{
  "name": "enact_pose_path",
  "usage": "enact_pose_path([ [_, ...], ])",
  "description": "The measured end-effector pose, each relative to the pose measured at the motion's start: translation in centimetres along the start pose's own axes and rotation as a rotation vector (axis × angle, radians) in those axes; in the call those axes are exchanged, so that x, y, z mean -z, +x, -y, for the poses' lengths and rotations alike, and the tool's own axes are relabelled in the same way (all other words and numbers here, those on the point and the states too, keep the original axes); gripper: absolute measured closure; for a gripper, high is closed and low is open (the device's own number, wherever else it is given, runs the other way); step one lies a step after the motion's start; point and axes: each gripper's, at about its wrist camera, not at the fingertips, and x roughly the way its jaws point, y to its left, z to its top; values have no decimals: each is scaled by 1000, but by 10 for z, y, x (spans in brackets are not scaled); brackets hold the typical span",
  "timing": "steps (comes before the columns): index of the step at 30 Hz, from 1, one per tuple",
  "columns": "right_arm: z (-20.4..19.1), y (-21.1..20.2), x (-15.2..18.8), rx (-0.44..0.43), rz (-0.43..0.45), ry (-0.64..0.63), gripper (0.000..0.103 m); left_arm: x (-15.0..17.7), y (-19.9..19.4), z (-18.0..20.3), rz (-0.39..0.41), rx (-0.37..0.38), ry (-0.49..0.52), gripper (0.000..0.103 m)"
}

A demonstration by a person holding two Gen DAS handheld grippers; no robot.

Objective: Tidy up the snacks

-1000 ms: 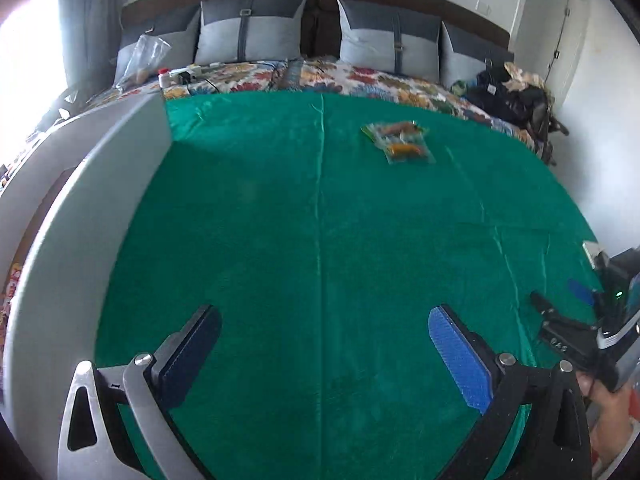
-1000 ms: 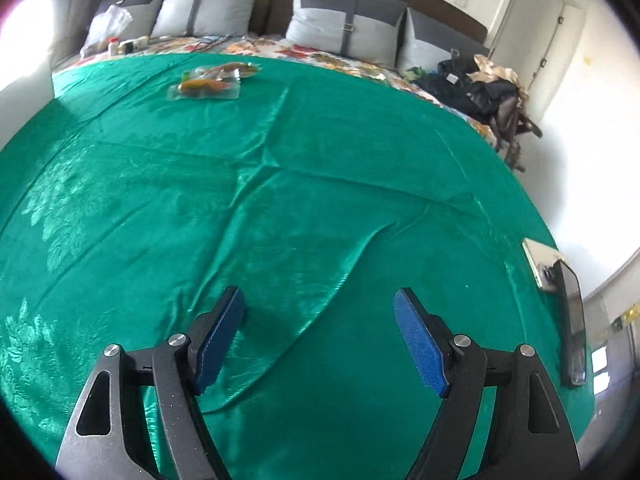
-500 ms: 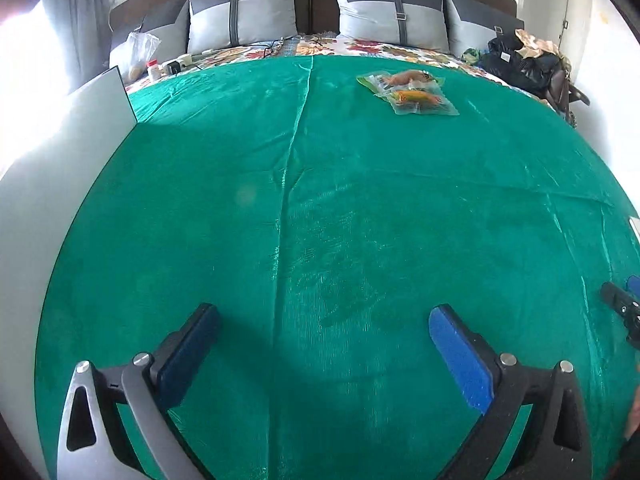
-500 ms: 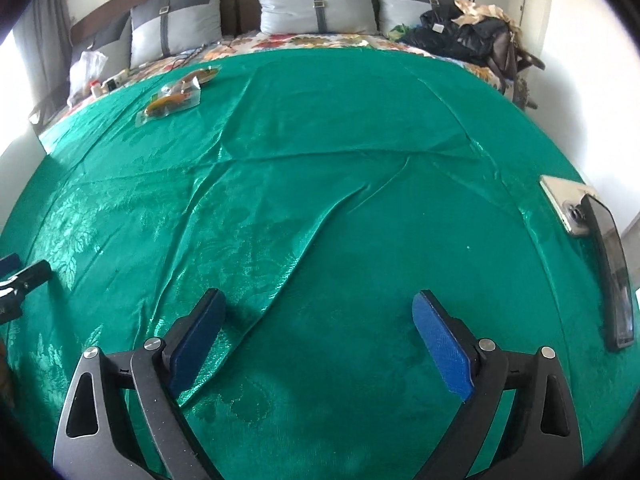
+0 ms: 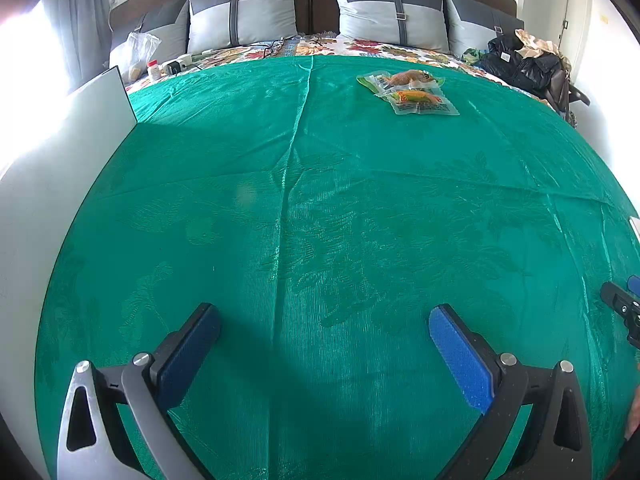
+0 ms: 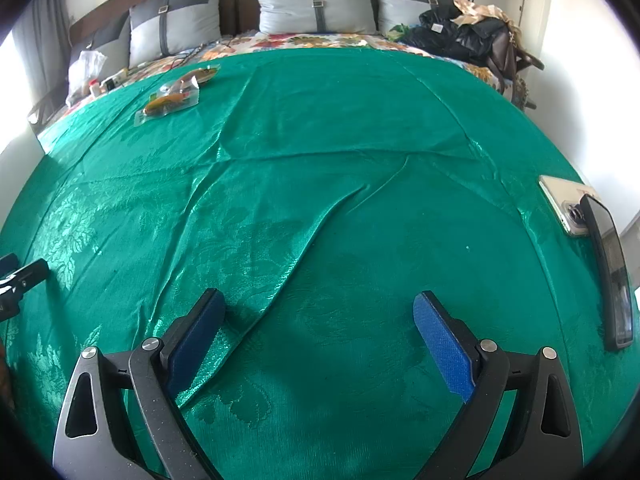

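Two clear snack packets point(image 5: 408, 90) with orange-brown food lie overlapping on the green bedspread point(image 5: 320, 200), far ahead and right of centre in the left wrist view. In the right wrist view the snack packets point(image 6: 176, 94) lie far ahead at the upper left. My left gripper point(image 5: 324, 320) is open and empty, low over the near part of the bedspread. My right gripper point(image 6: 318, 312) is open and empty over a fold in the bedspread point(image 6: 320, 160). Each gripper's tip shows at the edge of the other's view.
A white board point(image 5: 60, 152) stands along the left edge of the bed. Two phones point(image 6: 592, 240) lie at the right edge. Grey pillows point(image 5: 244, 12), a plastic bag and small bottles point(image 5: 140, 60), and a pile of dark bags point(image 5: 524, 64) sit at the head end.
Both grippers have tilted up and moved forward, so the snack packets and pillows sit closer and more central. Both stayed open and empty.
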Motion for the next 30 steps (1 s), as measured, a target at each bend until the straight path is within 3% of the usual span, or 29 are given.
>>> enact_pose_path([
  [30, 0, 0, 0, -2, 0, 1, 5, 0, 0, 0, 1, 0, -1, 0],
])
